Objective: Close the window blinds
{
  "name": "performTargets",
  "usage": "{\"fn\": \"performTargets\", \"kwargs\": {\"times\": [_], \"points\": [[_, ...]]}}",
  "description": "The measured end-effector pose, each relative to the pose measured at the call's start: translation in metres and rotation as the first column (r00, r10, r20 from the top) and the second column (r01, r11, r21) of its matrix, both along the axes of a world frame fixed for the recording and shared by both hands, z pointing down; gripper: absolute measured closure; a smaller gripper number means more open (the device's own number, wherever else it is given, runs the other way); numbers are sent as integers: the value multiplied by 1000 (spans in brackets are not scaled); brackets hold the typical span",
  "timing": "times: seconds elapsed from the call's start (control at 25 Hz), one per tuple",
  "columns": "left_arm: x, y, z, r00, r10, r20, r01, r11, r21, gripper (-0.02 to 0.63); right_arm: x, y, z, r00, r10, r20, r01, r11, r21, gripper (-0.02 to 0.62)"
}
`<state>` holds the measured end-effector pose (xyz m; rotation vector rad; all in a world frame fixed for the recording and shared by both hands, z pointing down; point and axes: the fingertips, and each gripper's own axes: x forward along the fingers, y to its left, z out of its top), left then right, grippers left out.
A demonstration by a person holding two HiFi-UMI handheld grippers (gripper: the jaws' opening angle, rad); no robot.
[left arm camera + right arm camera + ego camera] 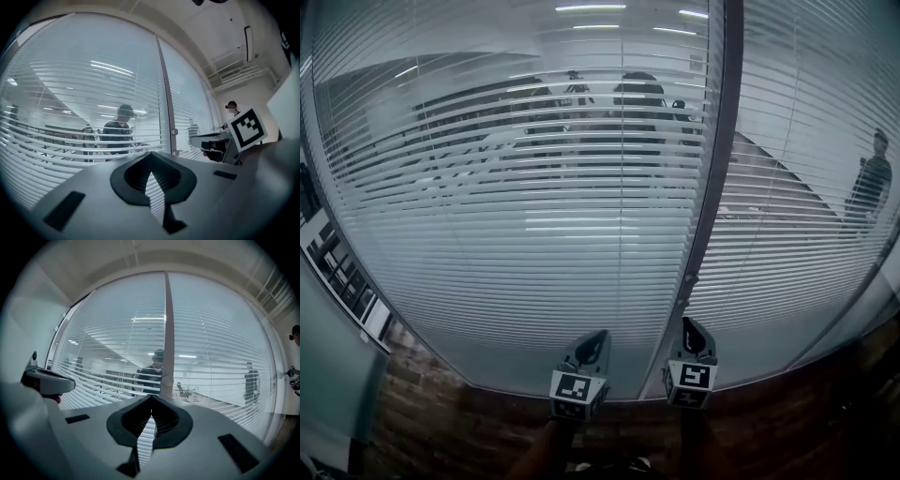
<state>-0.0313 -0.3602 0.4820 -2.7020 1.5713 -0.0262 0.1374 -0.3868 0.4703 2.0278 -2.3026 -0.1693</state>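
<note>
Blinds (516, 216) hang over the glass straight ahead, slats tilted open so the room behind shows through; closing looks not yet begun. The left gripper (592, 339) and right gripper (694, 328), both pinched together and empty, flank the frame post (712, 187).

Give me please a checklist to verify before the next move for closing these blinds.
1. Slats of the blinds turned shut: not ok. They stand open, and people show through them.
2. Left gripper free: ok. Its jaws are together with nothing between them.
3. Right gripper free: ok. Its jaws are together and hold nothing.
4. Control found: cannot tell. A small knob sits on the dark post between the panes, but whether it turns the slats does not show.
5. Gripper at the knob: not ok. In the head view the right gripper is below it, apart from it.
</note>
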Motion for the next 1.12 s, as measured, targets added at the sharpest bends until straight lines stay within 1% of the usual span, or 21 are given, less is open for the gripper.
{"fn": "performTargets", "kwargs": {"times": [0.08, 0.16, 0.32, 0.44, 0.52, 0.64, 0.72, 0.88, 0.96, 1.12], "points": [[2, -1, -5, 1000, -4, 6, 4, 1000, -7, 604, 3, -8, -12, 1000, 4, -11, -4, 1000, -1, 592], [5, -4, -9, 1000, -12, 10, 13, 1000, -21, 606, 7, -17, -22, 1000, 3, -3, -3, 1000, -8, 589], [6, -11, -10, 1000, -29, 13, 29, 999, -31, 606, 14, -34, -28, 999, 15, 30, -15, 1000, -16, 531], [5, -15, -10, 999, -34, 19, 35, 999, -29, 604, 20, -44, -30, 998, 27, 56, -27, 1000, -15, 520], [6, -16, -1, 999, -30, 20, 30, 999, -38, 604, 26, -47, -23, 997, 34, 73, -33, 999, -19, 506], [7, -20, 15, 1000, -18, 2, 18, 998, -68, 604, 29, -54, -12, 995, 29, 95, -26, 999, -29, 467], [10, -23, 13, 1000, -10, -13, 9, 997, -75, 604, 28, -59, -13, 994, 31, 103, -26, 999, -43, 453], [13, -26, 7, 1000, -4, -3, 4, 998, -56, 604, 25, -67, -18, 992, 36, 125, -27, 997, -67, 451], [12, -29, 6, 1000, -8, 8, 8, 999, -51, 604, 25, -70, -20, 991, 33, 129, -25, 998, -64, 451], [17, -32, 9, 1000, -2, -4, 2, 999, -53, 604, 30, -74, -20, 992, 24, 122, -18, 999, -48, 451]]}}
